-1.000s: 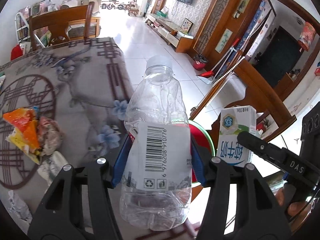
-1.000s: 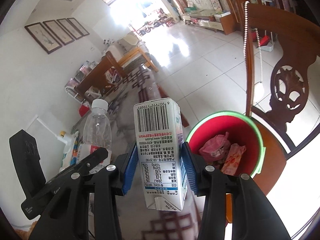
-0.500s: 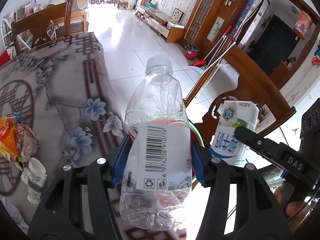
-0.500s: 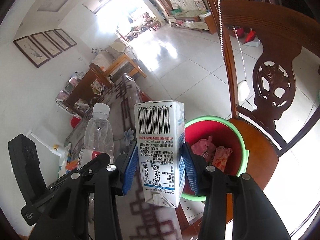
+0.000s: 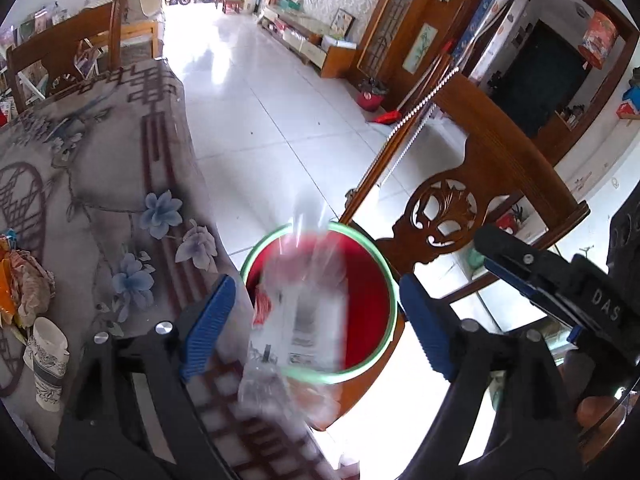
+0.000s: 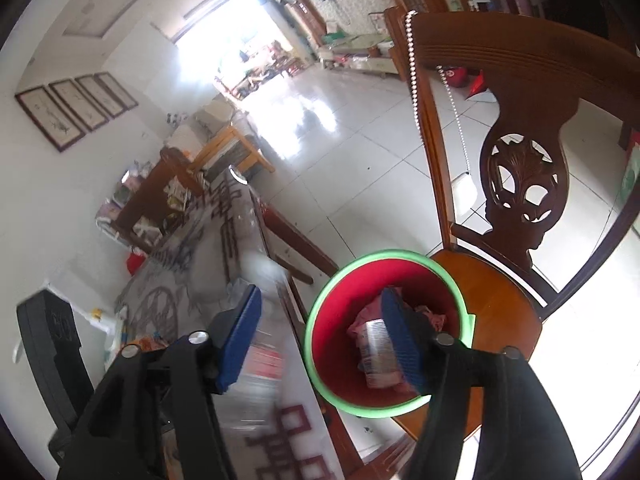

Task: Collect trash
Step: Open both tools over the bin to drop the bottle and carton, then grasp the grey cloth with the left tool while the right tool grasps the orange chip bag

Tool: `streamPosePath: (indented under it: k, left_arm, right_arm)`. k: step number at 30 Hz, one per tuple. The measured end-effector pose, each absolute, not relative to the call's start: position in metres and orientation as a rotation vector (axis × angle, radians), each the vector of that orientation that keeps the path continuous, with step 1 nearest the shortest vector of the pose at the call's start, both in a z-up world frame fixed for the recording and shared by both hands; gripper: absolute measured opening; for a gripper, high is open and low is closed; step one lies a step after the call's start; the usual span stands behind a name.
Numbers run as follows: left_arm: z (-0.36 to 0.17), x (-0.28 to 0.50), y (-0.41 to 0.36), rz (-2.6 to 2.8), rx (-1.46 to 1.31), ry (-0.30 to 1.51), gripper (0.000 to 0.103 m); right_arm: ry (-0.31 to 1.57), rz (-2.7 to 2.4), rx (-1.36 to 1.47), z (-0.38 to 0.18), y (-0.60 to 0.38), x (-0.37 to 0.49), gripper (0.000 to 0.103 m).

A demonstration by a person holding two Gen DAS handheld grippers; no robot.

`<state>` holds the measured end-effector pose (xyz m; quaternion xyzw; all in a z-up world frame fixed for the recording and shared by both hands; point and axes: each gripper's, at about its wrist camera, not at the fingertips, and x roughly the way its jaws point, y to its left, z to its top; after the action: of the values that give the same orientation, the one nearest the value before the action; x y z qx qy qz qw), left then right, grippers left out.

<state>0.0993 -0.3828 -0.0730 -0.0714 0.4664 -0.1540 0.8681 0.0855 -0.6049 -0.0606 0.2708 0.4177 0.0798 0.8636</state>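
Where table ends, chair-borne bin (image 6: 320, 320).

Table w/ floral cloth (image 5: 120, 184): paper cup (image 5: 46, 360) on its side nr left edge, crumpled wrappers (image 5: 24, 288) just beyond it, touching.

Chair seat (image 6: 492, 300): red bin (image 6: 336, 320).

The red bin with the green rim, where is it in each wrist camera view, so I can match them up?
Left wrist: the red bin sits lower centre, between the open fingers, partly behind a blurred plastic bottle.
Right wrist: the bin is lower centre-right, with the right finger in front of it.
Shared landmark: the carved wooden chair on which the bin stands.
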Motion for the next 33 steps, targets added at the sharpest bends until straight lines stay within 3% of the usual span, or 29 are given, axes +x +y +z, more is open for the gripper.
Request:
streamPosePath:
  k: [16,33]
  left_arm:
    - [-0.070,0.060,-0.283,-0.077,-0.320,0.929,0.083]
    - [-0.104,-0.016,-0.072,0.185,-0.314,1.019,0.084]
  right_arm:
    - [0.956,0.230,0.508,-0.071,-0.562,0.074,0.068]
    - [1.045,0.298,0.381,-0.082,-0.448,0.079,0.068]
